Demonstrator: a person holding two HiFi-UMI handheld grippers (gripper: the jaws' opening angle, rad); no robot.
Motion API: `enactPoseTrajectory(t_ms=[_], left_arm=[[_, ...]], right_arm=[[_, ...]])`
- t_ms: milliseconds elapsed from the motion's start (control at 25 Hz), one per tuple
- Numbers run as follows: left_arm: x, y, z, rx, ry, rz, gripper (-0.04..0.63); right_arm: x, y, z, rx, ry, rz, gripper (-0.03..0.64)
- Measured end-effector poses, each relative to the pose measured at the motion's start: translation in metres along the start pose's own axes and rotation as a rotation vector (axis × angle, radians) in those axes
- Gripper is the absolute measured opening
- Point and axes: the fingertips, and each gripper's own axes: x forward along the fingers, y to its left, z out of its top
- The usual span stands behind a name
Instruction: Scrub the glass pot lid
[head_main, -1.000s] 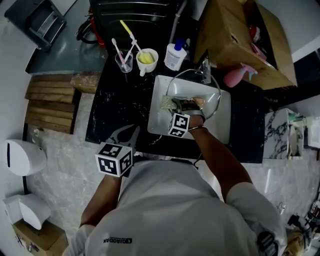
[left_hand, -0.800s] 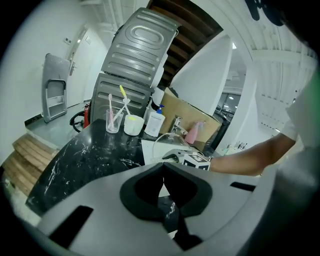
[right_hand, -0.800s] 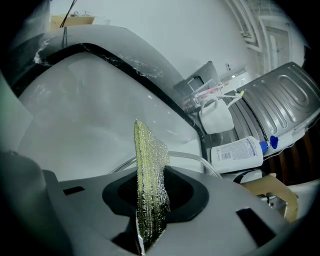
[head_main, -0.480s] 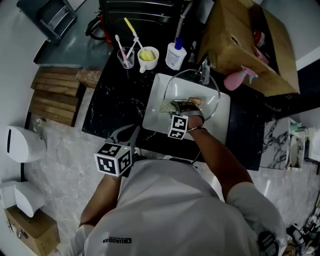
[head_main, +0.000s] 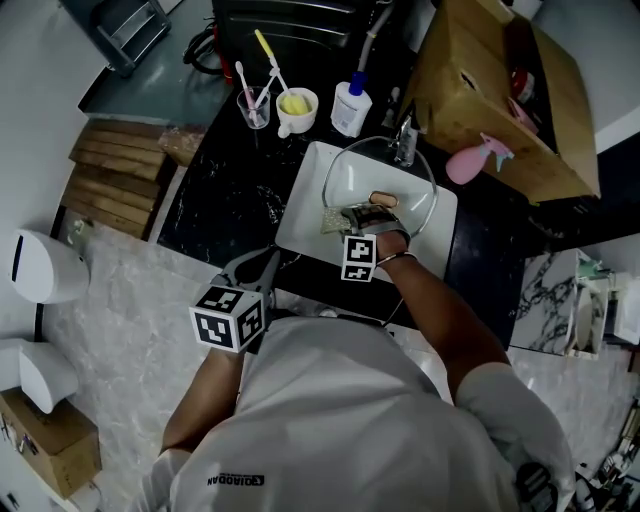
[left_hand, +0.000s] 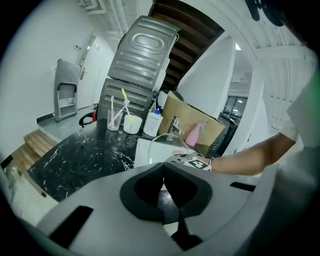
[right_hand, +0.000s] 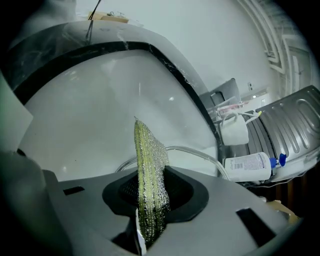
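The glass pot lid (head_main: 400, 172) lies in the white sink (head_main: 298, 222), its tan knob (head_main: 383, 199) showing. My right gripper (head_main: 343, 216) reaches in over the lid's left part, shut on a green and silver scrub pad (head_main: 331, 221). In the right gripper view the scrub pad (right_hand: 148, 175) stands upright between the jaws, with the lid's rim (right_hand: 202, 154) just beyond it above the sink basin (right_hand: 95, 100). My left gripper (head_main: 258, 268) hangs at the counter's near edge, shut and holding nothing. Ahead of the left gripper (left_hand: 164, 186), the lid (left_hand: 161, 142) shows.
On the black marble counter (head_main: 225, 205) behind the sink stand a toothbrush cup (head_main: 252, 103), a white mug (head_main: 296, 108) and a soap bottle (head_main: 352, 105). The tap (head_main: 404, 145), a pink spray bottle (head_main: 475, 160) and a cardboard box (head_main: 490, 80) are at the back right.
The right gripper has drawn the scrub pad a little toward me across the lid. The left gripper has stayed where it was.
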Motion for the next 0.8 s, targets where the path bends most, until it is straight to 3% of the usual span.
enactPoseTrajectory(t_ms=[520,800], left_arm=[[-0.005,-0.034,-0.03,-0.054,-0.035,0.045,0.015],[-0.002,-0.05,-0.038,-0.067,-0.042,0.044,0.015]], right_arm=[[-0.017,0.022,-0.025,-0.013,-0.019,0.047,0.114],[-0.025,0.038,-0.033,0.068,-0.024,0.137,0.112]])
